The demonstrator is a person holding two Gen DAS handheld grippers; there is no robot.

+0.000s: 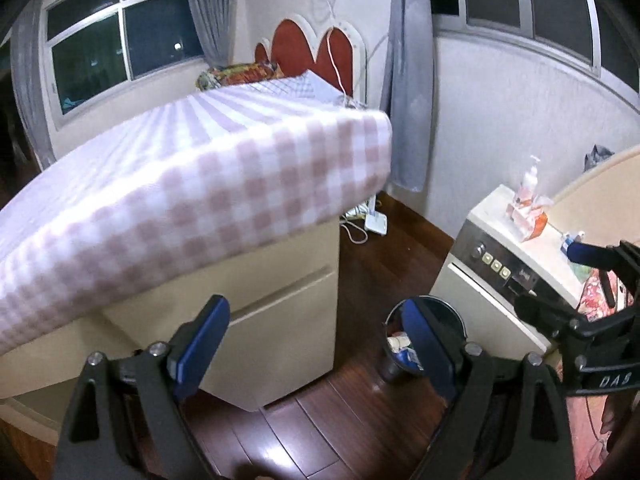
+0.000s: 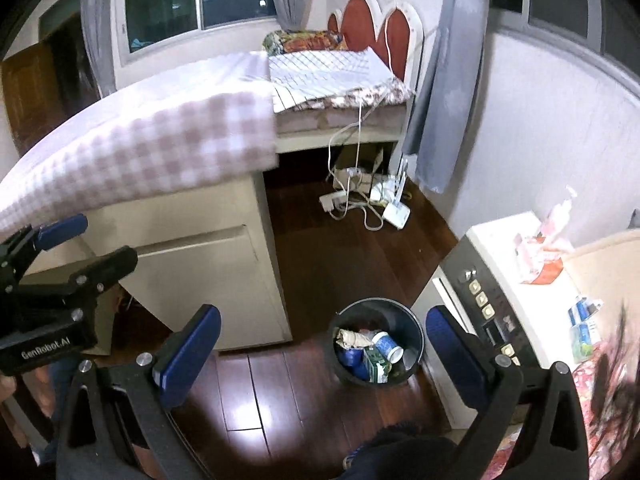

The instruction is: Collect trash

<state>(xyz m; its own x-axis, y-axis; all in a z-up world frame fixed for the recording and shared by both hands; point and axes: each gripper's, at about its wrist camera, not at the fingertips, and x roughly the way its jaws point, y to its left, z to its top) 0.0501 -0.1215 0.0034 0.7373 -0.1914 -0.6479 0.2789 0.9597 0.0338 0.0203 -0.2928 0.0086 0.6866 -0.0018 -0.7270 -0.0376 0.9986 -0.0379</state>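
Note:
A small black trash bin (image 2: 412,336) stands on the wooden floor between the bed's base and a white cabinet. It holds several pieces of trash: a crumpled paper, a blue-and-white cup (image 2: 387,345), a green carton (image 2: 377,366). In the left wrist view the bin (image 1: 448,312) is partly hidden behind my left finger. My left gripper (image 1: 316,340) is open and empty, above the floor. My right gripper (image 2: 324,344) is open and empty, above the bin. Each gripper shows at the edge of the other's view.
A bed with a pink checked cover (image 2: 160,136) and a cream base (image 2: 208,280) fills the left. A white cabinet (image 2: 504,252) with bottles and packets stands at right. Cables and a power strip (image 2: 360,200) lie on the floor by the wall.

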